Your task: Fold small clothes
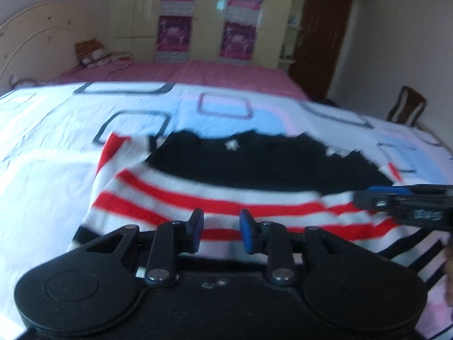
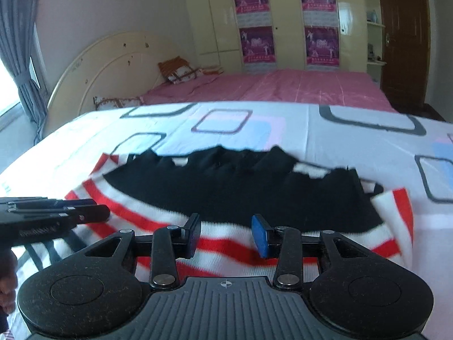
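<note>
A small knit sweater (image 1: 240, 175), black on top with red and white stripes, lies spread on the bed sheet; it also shows in the right wrist view (image 2: 240, 187). My left gripper (image 1: 221, 231) hovers open over the striped near edge on the left side, nothing between its blue pads. My right gripper (image 2: 226, 236) is open over the striped edge on the right side, also empty. Each gripper shows side-on in the other's view: the right one (image 1: 368, 195) and the left one (image 2: 102, 212), whose jaws I cannot judge there.
The sweater lies on a white sheet with square outlines (image 2: 354, 147). Beyond is a pink bed (image 2: 283, 87) with a cream headboard (image 2: 113, 59) and pillows. Wardrobes with purple posters (image 2: 288, 19), a brown door (image 2: 405, 36) and a chair (image 1: 407, 104) stand behind.
</note>
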A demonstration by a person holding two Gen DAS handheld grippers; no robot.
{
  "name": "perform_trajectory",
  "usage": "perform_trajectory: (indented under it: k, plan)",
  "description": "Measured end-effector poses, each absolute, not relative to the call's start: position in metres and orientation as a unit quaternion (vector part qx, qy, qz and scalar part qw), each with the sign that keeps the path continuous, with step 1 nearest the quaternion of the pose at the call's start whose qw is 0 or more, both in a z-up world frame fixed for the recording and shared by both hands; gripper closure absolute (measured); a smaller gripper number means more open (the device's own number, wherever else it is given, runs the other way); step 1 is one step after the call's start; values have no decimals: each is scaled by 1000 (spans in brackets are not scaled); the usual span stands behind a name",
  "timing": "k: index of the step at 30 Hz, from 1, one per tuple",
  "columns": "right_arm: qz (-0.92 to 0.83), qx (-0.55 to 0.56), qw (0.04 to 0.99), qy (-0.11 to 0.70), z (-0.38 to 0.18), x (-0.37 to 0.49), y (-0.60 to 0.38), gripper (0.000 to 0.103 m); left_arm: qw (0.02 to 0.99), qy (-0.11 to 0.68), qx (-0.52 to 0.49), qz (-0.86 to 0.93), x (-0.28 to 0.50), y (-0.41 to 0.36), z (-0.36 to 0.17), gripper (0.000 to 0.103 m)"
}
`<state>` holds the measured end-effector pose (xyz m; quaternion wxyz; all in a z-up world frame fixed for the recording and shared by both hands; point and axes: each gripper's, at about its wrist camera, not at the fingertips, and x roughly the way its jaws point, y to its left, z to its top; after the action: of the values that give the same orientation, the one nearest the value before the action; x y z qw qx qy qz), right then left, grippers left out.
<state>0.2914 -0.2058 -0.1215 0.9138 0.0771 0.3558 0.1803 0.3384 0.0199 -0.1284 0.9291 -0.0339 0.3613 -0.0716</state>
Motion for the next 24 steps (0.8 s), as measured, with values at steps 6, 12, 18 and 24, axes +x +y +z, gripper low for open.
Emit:
perform_trajectory:
  k: [6, 12, 18, 24]
  plan:
    - [113, 72, 917, 376, -145, 285, -245, 62, 922, 380, -53, -43, 344, 41, -135, 77]
    - [77, 67, 924, 369, -151, 266, -274, 62, 922, 381, -51, -37, 346, 44, -137, 76]
    - [81, 52, 929, 356, -132, 252, -269, 62, 920, 385, -54, -37, 349, 45, -136, 76]
    - [127, 57, 926, 350, -120, 232, -237, 62, 921, 384, -45, -43, 349, 45, -136, 76]
